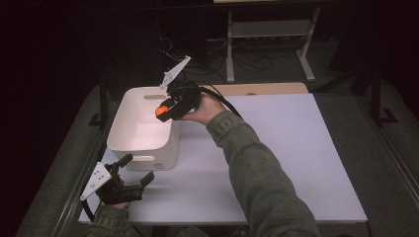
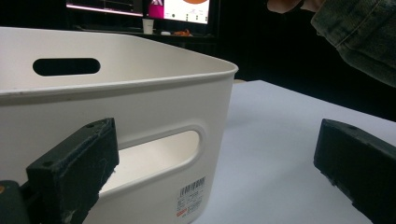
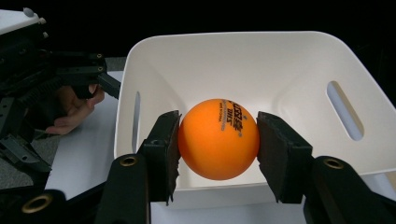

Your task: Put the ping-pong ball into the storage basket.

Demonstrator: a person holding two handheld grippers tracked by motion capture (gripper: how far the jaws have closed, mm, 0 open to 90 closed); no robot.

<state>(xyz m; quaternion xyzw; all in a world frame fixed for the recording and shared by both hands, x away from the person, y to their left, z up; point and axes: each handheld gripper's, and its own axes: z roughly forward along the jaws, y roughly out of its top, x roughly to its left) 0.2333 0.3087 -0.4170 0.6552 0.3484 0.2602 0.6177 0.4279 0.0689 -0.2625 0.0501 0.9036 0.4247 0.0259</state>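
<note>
The step in hand looked like the drop: the right gripper held an orange table-tennis ball over the white plastic bin, seemingly carried there to be let go. In the right gripper view its fingers were closed on the ball, one pad pressed to each side, so the ball sat squarely between them with its printed lettering turned up towards the camera. Behind and below it lay the open bin, bare inside as far as could be seen, with handle slots cut in its walls.

From the high view the ball hung just inside the bin's right-hand rim, near the far corner, rather than over the middle. The next move, by my reading, called for little more than parting the fingers so the ball fell in (a light ball like this might bounce, so a low release would be safer).

The left gripper rested low on the white bench just in front of the bin's near wall. Its fingers stood wide apart, holding nothing, and pointed at the near handle slot and the barcode label beside it.
</note>
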